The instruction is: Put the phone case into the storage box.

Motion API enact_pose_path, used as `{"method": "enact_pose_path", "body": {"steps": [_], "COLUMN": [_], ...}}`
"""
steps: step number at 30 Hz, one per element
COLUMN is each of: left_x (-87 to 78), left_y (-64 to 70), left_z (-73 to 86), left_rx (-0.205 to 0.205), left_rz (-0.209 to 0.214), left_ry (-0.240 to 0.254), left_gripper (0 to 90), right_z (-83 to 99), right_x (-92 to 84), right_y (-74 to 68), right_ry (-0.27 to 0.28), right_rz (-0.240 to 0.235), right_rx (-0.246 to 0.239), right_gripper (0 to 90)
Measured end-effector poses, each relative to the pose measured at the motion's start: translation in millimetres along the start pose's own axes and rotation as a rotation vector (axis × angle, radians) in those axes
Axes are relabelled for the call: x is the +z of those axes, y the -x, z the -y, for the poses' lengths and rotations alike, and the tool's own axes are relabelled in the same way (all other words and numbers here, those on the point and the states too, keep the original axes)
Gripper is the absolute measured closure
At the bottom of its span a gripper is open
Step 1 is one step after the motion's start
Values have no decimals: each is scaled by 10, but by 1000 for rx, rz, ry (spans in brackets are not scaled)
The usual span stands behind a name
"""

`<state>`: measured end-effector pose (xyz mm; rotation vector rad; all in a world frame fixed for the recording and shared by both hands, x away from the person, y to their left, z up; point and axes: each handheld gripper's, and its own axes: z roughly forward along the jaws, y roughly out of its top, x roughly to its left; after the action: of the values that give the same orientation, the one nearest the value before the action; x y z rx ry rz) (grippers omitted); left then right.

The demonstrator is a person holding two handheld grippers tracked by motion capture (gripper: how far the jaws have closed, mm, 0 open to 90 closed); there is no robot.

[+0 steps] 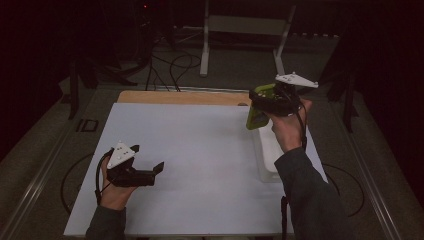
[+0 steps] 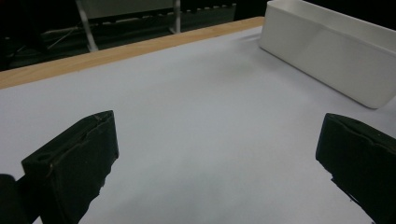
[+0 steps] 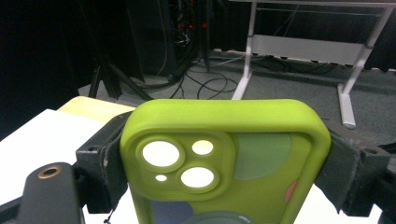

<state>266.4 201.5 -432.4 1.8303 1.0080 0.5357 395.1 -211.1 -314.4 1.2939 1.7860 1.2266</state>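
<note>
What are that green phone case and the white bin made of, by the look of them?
Phone case: probably soft silicone or rubbery plastic, judging by its matte lime surface, thick rounded rim and moulded camera holes. It is clamped in the right gripper.
Bin: likely hard plastic, being smooth and plain white with thin straight walls and a faint sheen.

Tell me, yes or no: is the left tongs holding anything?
No, the left tongs stand wide open over the bare white table, with nothing between the jaws.

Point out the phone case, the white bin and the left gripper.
phone case (image 3: 224,163), right gripper view, on its green back beside the camera cutouts.
white bin (image 2: 327,51), left gripper view, on its long side wall.
left gripper (image 1: 148,160), high view, midway between its open jaws.
</note>
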Motion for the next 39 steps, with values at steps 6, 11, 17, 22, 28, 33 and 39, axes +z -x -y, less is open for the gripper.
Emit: {"method": "enact_pose_path", "body": {"steps": [6,11,17,22,28,33,39], "left_x": [-19,-26,-30,-35,-42,-48,-81], "left_y": [-12,-22,-30,-34,-40,-48,-73], "left_z": [-2,1,2,4,9,9,10], "left_rx": [-3,0,-1,2,7,6,3], "left_rz": [-4,-8,-9,-8,-5,-2,-4], "left_ry": [5,3,3,3,5,12,26], "left_gripper": [0,0,0,0,0,0,0], "right_z": [-4,-5,-1,0,-2,-5,0], "right_x": [19,37,69,98,127,148,185], "right_y": [30,68,102,131,169,203,247], "right_ry": [3,8,4,1,-2,-3,-4], "right_rz": [14,28,45,58,71,78,86], "right_rx": [9,19,25,27,29,35,45], "right_gripper": [158,158,158,158,158,158,158]}}
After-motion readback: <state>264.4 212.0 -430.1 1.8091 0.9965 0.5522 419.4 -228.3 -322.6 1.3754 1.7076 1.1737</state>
